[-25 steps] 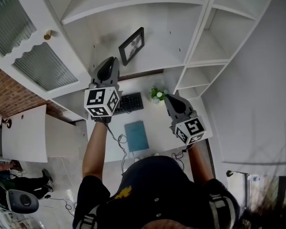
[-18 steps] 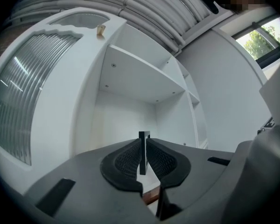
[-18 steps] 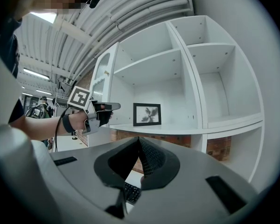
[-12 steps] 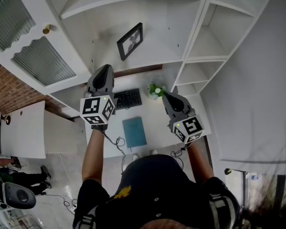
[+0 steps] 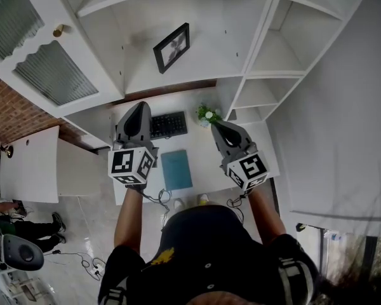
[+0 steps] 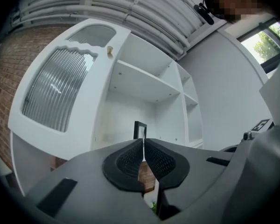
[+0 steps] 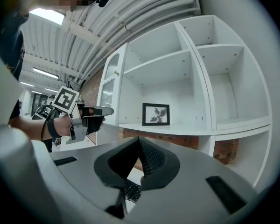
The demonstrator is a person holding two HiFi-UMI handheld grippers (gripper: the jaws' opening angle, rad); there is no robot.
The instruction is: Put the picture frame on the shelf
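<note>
Both tongs are closed and empty: the left gripper (image 5: 141, 107), its jaws having just been closing with nothing between them, and the right gripper (image 5: 216, 125), its ribbed pads meeting at the tip, are held out level side by side, well apart, above a white desk (image 5: 209, 167). On the desk below them lie a teal notebook (image 5: 176, 169), between the two grippers in the head view, and beyond it a black keyboard (image 5: 168, 124) with a small green plant (image 5: 207, 114) just to its right. Past the desk rises a white shelving unit, flanked at left by a ribbed-glass cabinet door (image 5: 51, 75) and a brick wall (image 5: 13, 113). The picture frame (image 5: 172, 47), black-edged with a monochrome print, stands upright on the wide shelf (image 5: 203, 75) above the desk, near the back wall and clear of both grippers. The compartments (image 5: 286, 49) to its right hold nothing visible.
</note>
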